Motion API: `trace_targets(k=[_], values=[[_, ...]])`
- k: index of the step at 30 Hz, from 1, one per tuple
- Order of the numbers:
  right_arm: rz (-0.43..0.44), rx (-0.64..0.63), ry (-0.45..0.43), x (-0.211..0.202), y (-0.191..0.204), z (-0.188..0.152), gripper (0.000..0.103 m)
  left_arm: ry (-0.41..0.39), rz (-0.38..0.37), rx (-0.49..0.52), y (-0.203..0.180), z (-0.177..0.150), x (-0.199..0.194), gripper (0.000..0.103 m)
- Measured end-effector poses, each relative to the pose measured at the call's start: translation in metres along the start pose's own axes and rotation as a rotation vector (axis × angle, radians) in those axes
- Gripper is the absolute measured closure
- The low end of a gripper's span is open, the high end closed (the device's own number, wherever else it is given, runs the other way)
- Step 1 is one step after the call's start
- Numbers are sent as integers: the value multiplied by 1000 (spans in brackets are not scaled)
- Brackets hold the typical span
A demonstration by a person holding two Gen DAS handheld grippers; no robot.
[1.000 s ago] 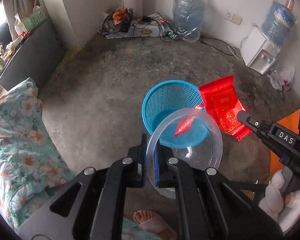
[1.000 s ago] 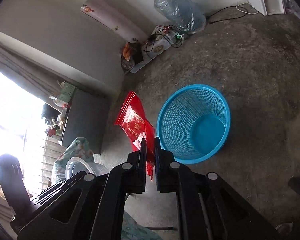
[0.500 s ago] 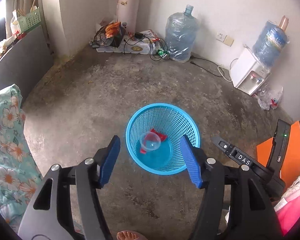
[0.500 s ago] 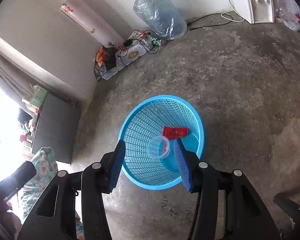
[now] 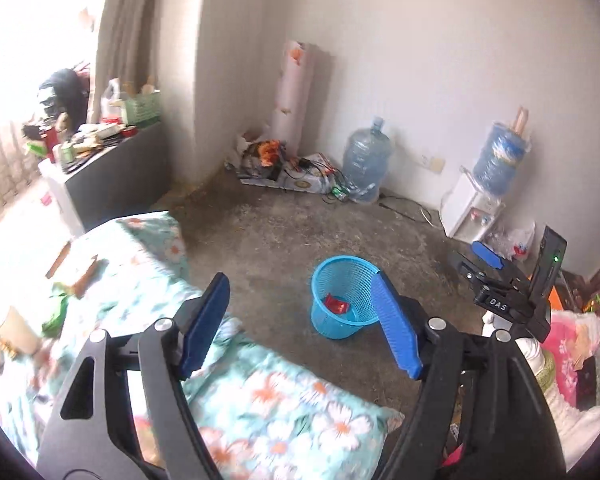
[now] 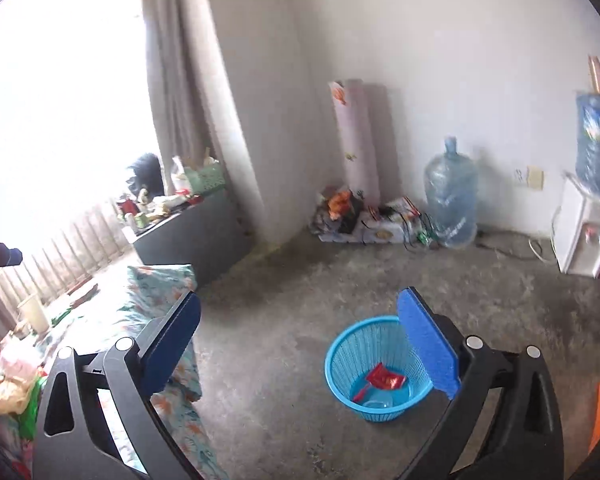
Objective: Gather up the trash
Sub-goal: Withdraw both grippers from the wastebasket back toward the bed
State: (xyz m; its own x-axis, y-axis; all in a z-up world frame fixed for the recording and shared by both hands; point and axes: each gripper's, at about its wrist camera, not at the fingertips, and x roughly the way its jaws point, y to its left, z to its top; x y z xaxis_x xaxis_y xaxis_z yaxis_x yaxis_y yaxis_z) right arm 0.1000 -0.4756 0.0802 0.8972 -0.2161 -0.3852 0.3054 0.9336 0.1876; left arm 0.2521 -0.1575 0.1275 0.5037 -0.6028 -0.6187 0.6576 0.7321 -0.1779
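Two handheld grippers with black frames and blue pads show here, and both are widening with nothing between their pads. The left gripper (image 5: 300,324) frames bare floor and the corner of a floral bedcover; the right gripper (image 6: 300,348) is spread wider, its right-hand pad overlapping the near rim of the basket in its own view.

The round blue plastic mesh basket (image 6: 364,344) stands upright on the grey concrete floor (image 6: 268,360), just off the foot edge of the bed with the teal flower-print cover (image 5: 268,400). Inside it lie the collected pieces — a red foil wrapper (image 6: 386,378) against the mesh wall and a clear plastic cup (image 6: 374,404) on the bottom, with a smaller red scrap beside them.

On the bedcover, towards its far left edge, more litter lies blurred: a pale paper cup (image 5: 18,330), green wrappers (image 5: 58,312) and brown flat pieces (image 5: 84,276).

Along the back wall stand a large clear water bottle (image 6: 452,200), a rolled pale mat (image 6: 356,140) in the corner, and a white water dispenser (image 5: 474,208) with a blue bottle on top.
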Motion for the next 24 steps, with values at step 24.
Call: trace_targets(k=[24], values=[[797, -68, 593, -71, 257, -118, 7, -137, 299, -428, 80, -307, -248, 24]])
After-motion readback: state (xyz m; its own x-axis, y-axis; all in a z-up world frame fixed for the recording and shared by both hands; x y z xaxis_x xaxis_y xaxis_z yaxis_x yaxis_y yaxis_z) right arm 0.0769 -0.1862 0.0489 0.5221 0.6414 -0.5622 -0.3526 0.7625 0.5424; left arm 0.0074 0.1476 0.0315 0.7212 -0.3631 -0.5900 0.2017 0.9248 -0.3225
